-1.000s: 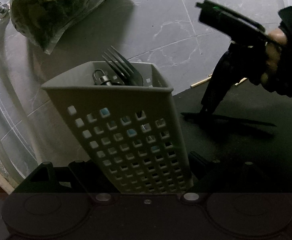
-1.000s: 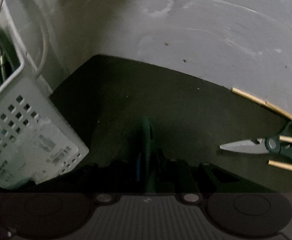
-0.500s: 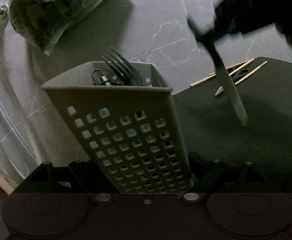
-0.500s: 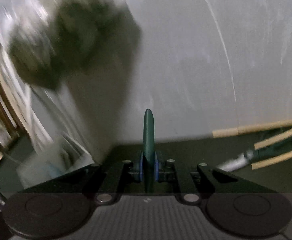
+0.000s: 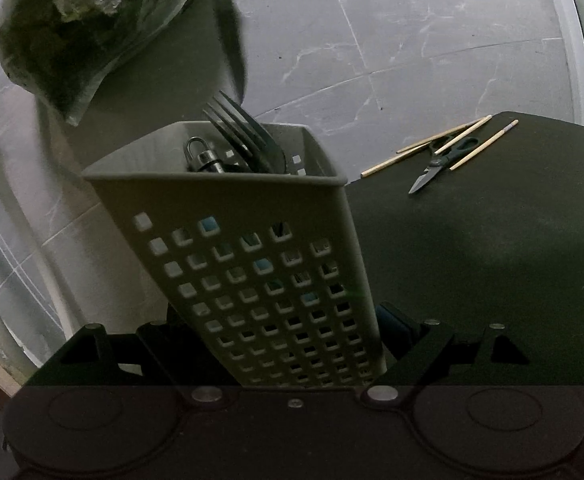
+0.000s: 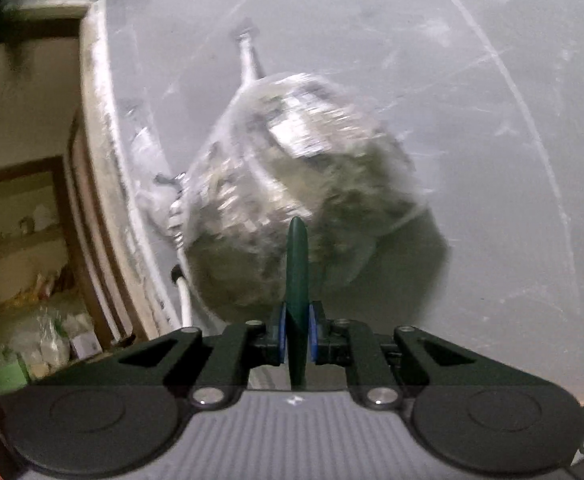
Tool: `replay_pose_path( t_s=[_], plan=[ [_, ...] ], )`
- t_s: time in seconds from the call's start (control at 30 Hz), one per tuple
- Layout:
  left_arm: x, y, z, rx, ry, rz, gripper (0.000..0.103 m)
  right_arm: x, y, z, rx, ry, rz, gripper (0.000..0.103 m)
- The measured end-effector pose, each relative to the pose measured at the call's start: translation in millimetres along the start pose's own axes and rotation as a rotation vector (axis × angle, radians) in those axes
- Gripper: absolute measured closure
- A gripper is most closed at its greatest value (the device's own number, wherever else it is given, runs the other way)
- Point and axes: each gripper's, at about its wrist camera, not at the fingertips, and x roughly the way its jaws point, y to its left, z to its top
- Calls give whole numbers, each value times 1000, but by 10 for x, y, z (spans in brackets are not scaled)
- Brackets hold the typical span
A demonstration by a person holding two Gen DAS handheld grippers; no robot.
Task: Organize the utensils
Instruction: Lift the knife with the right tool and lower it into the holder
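1. Utensils still loose on the dark mat (image 5: 492, 248) are a pair of scissors (image 5: 438, 162) and several wooden chopsticks (image 5: 482, 145), lying together near its far edge; the scissor handles are partly crossed by the sticks.
2. A perforated grey utensil caddy (image 5: 260, 264) stands tilted at the mat's left edge, clamped between the jaws of the left gripper (image 5: 288, 344); its base is hidden behind the gripper body.
3. Inside the caddy, a dark fork (image 5: 238, 134) pokes tines-up above the rim, beside a metal piece with a loop (image 5: 202, 156) whose kind is hard to tell. Blue patches show through some holes, but their source is unclear.
4. A dark blurred blade (image 5: 232, 44) hangs above the fork, its upper end cut off by the frame.
5. The right gripper (image 6: 297, 336) has its jaws closed on a dark green handle (image 6: 297, 280), seen edge-on; what lies below the pads is hidden.
6. Behind that handle, a plastic bag of dark greenish contents (image 6: 292, 184) rests on the grey tiled floor (image 5: 412, 32), smeared by motion blur.
7. A white hose (image 6: 184, 300) runs beside the bag, partly covered.
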Motion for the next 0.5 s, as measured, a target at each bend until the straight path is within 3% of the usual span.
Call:
replay_pose_path(
  t_s=[0.5],
  plan=[
    [-2, -22, 24, -10, 6, 0, 16, 235, 163, -584, -124, 187, -3, 90]
  ],
)
